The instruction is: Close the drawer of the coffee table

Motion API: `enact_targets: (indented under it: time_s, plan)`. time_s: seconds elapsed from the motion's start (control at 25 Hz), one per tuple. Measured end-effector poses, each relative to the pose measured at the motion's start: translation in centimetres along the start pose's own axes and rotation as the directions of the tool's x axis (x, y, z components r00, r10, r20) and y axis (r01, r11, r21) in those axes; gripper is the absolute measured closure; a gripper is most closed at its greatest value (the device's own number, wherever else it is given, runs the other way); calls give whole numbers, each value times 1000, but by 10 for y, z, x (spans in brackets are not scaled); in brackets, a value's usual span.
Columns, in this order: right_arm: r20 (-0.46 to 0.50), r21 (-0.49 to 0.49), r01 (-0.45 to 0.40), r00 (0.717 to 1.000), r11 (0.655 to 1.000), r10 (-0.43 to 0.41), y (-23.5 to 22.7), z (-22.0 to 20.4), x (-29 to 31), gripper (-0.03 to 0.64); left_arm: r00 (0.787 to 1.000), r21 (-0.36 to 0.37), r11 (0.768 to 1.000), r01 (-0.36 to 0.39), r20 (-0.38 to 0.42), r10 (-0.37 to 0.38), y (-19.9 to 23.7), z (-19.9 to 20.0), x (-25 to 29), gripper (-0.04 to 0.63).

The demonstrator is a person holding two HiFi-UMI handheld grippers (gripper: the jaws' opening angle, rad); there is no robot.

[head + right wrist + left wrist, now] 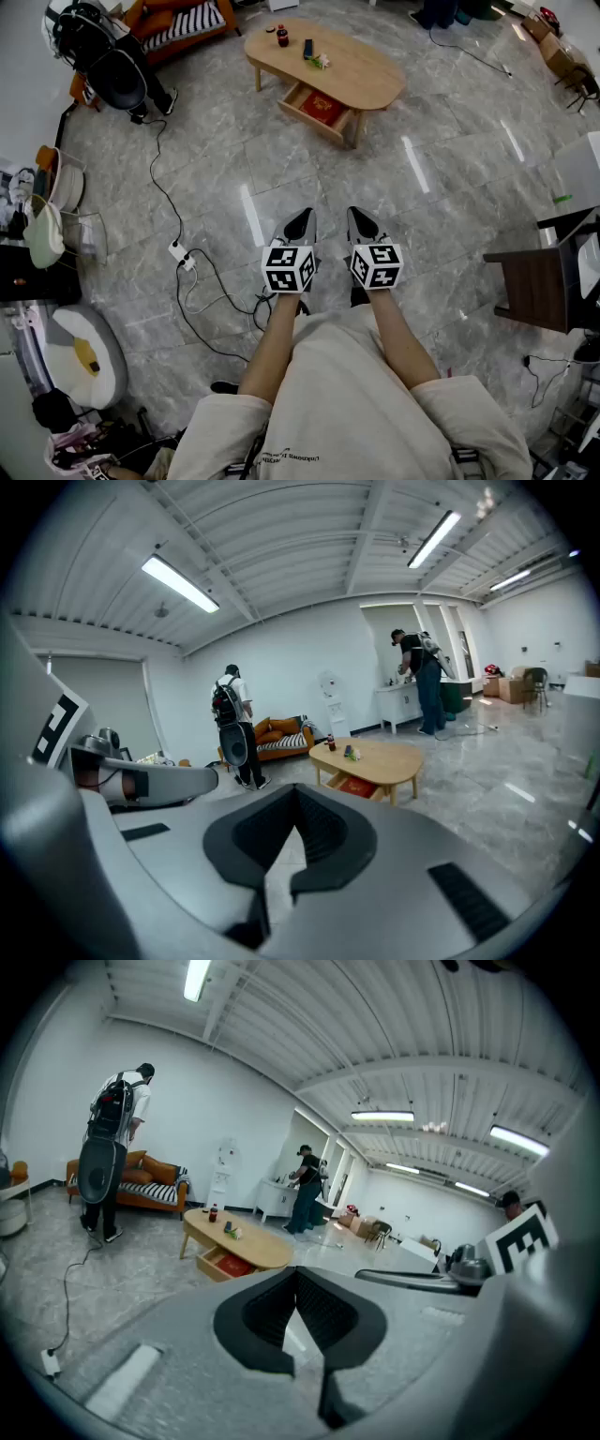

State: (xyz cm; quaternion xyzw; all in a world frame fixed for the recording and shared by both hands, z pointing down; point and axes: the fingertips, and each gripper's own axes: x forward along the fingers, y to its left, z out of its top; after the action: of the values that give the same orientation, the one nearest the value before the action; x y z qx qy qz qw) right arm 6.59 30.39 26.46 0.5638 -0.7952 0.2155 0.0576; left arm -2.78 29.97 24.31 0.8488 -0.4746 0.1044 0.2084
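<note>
Holds the left gripper (302, 223) and the right gripper (361, 223) side by side, low over the grey floor (234, 159), each pair of jaws closed tip to tip with nothing between them. Faces the oval wooden coffee table (366, 75), well apart across the floor, with its drawer (309, 120) pulled out on the near side and a flat red item (322, 105) inside. Carries on its top a dark bottle (281, 37) and a few small things.

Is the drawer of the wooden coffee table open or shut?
Open: the light wooden drawer juts from under the oval wooden tabletop, showing a red item inside.
</note>
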Motion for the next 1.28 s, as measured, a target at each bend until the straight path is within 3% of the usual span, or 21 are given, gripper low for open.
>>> enact_targets:
  time_s: [0.12, 0.24, 0.4, 0.52, 0.68, 0.88, 1.0, 1.12, 1.28]
  plan:
    - [-29, -86, -38, 999, 996, 35, -30, 17, 7, 601, 1000, -67, 998, 20, 18, -18, -34, 3, 32, 584]
    - [-60, -111, -70, 996, 991, 63, -55, 24, 18, 601, 1000, -26, 999, -21, -18, 20, -50, 0, 60, 586]
    - [-82, -163, -139, 989, 977, 127, -78, 38, 32, 601, 996, -16, 996, -88, -8, 88, -59, 5, 87, 586]
    - [-81, -127, -177, 982, 976, 168, -98, 41, 39, 601, 991, -44, 990, -132, -8, 132, -65, 2, 103, 584]
    - [-76, -25, -306, 950, 952, 303, -103, 35, 44, 601, 981, -100, 976, -194, -21, 193, -65, -8, 103, 586]
    - [-161, 45, -357, 919, 933, 360, -99, 1, 57, 601, 957, -127, 949, -287, -82, 279, -55, -34, 75, 586]
    - [-209, 53, -403, 890, 914, 405, -91, -13, 62, 601, 945, -180, 929, -324, -120, 306, -47, -48, 70, 584]
    - [-226, 65, -453, 861, 889, 456, -86, -19, 62, 601, 943, -242, 913, -327, -141, 300, -40, -54, 80, 584]
    - [-219, 64, -465, 856, 883, 468, -99, -9, 69, 601, 963, -245, 933, -262, -121, 239, -43, -41, 113, 584]
